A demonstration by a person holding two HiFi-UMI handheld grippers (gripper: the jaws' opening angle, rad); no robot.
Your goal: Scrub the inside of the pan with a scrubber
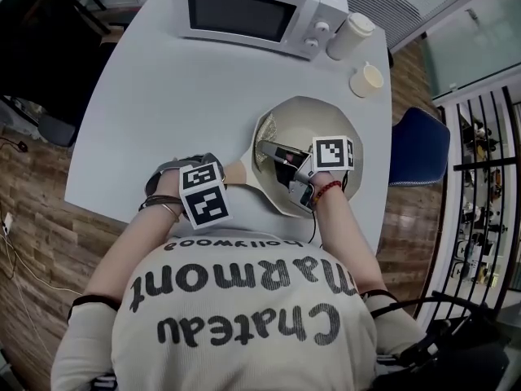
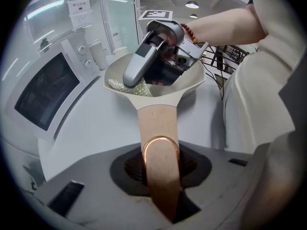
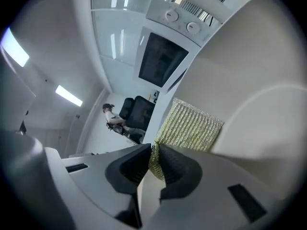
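Note:
A cream pan [image 1: 319, 114] with a wooden handle [image 1: 237, 173] sits at the table's near right. My left gripper [image 1: 227, 176] is shut on that handle; in the left gripper view the handle [image 2: 159, 128] runs down between the dark pads of the left gripper [image 2: 161, 169]. My right gripper [image 1: 266, 147] reaches into the pan from the right, shut on a yellow-green mesh scrubber [image 1: 269, 129]. In the right gripper view, the right gripper [image 3: 154, 163] pinches one edge of the scrubber [image 3: 192, 124], which lies flat against the pan's inner wall [image 3: 249, 75]. From the left gripper view the scrubber [image 2: 125, 86] lies under the right gripper [image 2: 135, 73].
A white microwave [image 1: 248, 10] stands at the table's far edge, with a white bottle [image 1: 350, 35] and a small cream cup [image 1: 367, 80] to its right. A blue chair [image 1: 418, 147] is past the table's right edge, close to the pan. The person's torso is against the near edge.

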